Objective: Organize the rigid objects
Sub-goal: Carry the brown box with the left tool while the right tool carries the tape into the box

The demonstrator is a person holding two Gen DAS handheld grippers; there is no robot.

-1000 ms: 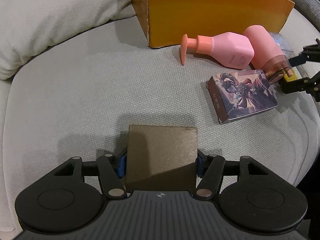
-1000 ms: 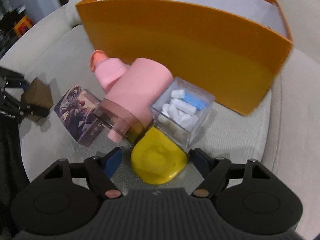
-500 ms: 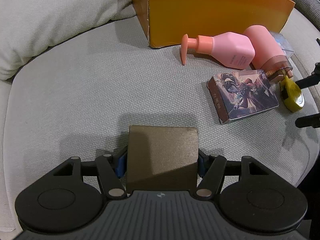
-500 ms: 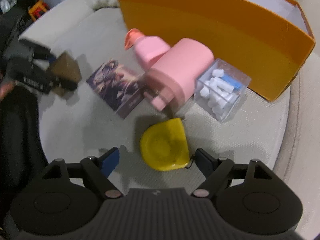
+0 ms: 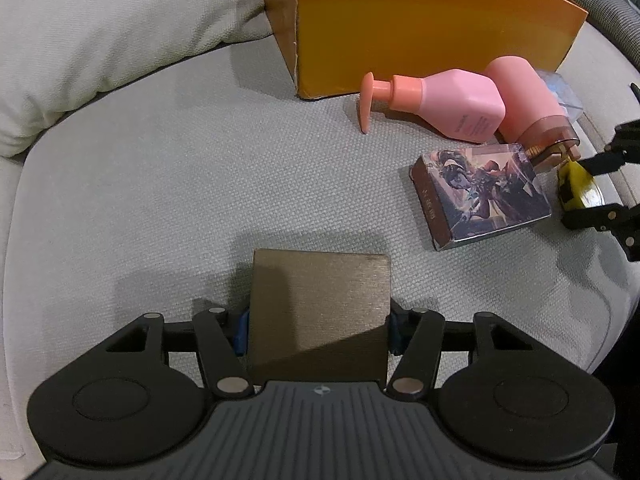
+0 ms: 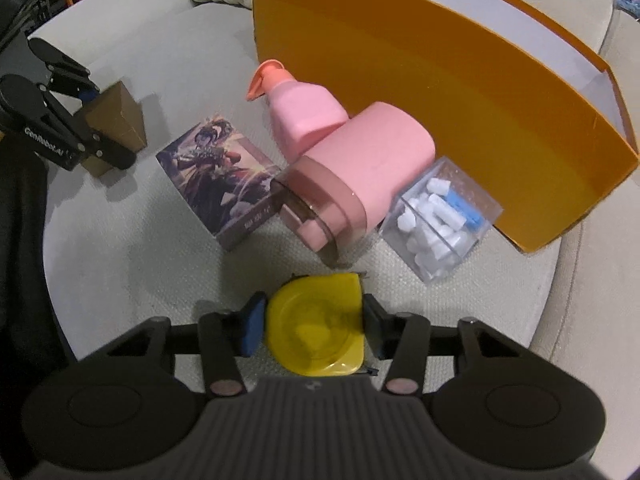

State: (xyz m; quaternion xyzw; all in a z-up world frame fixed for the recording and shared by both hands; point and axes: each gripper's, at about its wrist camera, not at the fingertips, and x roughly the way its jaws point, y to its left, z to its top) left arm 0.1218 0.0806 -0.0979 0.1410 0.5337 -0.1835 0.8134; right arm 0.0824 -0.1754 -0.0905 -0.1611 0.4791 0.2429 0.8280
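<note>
On a pale woven sofa cushion (image 5: 168,184), coarse in weave and softly rounded at the edge: six loose rigid things, plus one tall orange cardboard box (image 6: 440,92), glossy outside, white inside, standing open at the back. Between the blue-padded fingers of the left gripper (image 5: 318,330), pinched from both sides: one brown cardboard box (image 5: 320,308), matte, fibrous, square-faced, resting on the cushion. Between the fingers of the right gripper (image 6: 314,326), closed against both flanks: one yellow tape measure (image 6: 316,328), smooth plastic, D-shaped with a dished face, lying flat. Just beyond it, on its side: one pink tumbler (image 6: 360,176), cylindrical, matte body, translucent smoky lid (image 6: 310,216) turned toward the gripper. Touching the tumbler's far side: one pink pump bottle (image 5: 444,106), faceted, laid down, salmon nozzle (image 5: 366,106) pointing at the cushion, close to the orange box's corner. Beside the tumbler's lid, flat: one printed card box (image 5: 480,196), glossy, rectangular, dark illustrated cover, brown spine. On the tumbler's other side, against the orange wall: one clear plastic cube (image 6: 442,226), hard-edged, filled with small white and blue cylindrical pieces, too jumbled to count. At the left rear: one plump pillow (image 5: 100,36).
</note>
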